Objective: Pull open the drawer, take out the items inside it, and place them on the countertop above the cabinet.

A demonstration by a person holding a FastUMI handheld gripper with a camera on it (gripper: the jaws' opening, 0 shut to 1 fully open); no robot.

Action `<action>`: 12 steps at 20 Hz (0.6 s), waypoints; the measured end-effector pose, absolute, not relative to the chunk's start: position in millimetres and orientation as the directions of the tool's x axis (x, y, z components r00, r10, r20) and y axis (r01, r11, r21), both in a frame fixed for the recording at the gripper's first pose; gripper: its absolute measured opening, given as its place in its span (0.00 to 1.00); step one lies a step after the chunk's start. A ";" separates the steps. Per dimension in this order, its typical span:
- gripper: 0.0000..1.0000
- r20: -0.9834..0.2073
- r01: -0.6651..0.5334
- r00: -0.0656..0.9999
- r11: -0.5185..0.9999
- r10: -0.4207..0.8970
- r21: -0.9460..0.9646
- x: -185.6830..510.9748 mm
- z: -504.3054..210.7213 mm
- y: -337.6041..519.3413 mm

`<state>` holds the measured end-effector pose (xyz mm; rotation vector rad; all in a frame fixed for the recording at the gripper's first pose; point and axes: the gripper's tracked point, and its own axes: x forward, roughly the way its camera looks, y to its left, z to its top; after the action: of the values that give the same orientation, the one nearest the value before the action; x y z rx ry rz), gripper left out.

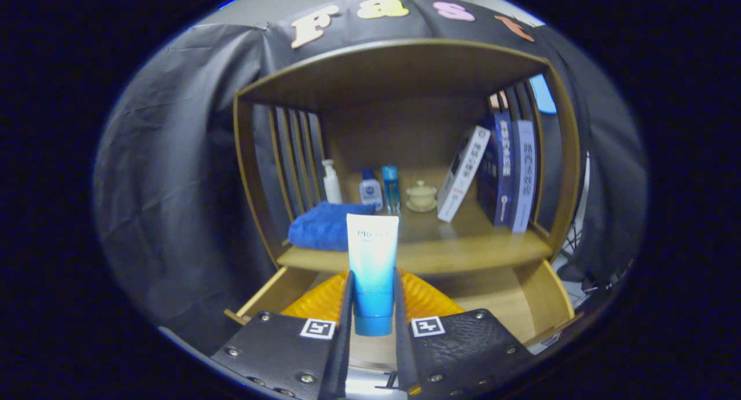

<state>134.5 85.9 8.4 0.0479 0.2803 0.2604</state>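
Tool pinches upright tube above open drawer; countertop front edge just ahead.

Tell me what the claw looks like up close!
The claw has two wide black plates with a bumpy texture, studded with shiny silver screws. Each plate wears a small white square sticker with a black blocky pattern near its inner edge. Its two fingers are thin, flat, dark blades.
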 end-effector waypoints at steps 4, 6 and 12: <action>0.33 -0.174 -0.215 0.960 0.975 0.220 0.046 165.3 52.6 79.4; 0.33 -0.160 -0.194 0.967 0.980 0.200 0.053 184.6 62.2 79.6; 0.33 -0.156 -0.085 0.983 0.991 0.100 0.102 250.9 52.9 62.4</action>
<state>250.9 62.4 52.9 0.0948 0.1619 0.0935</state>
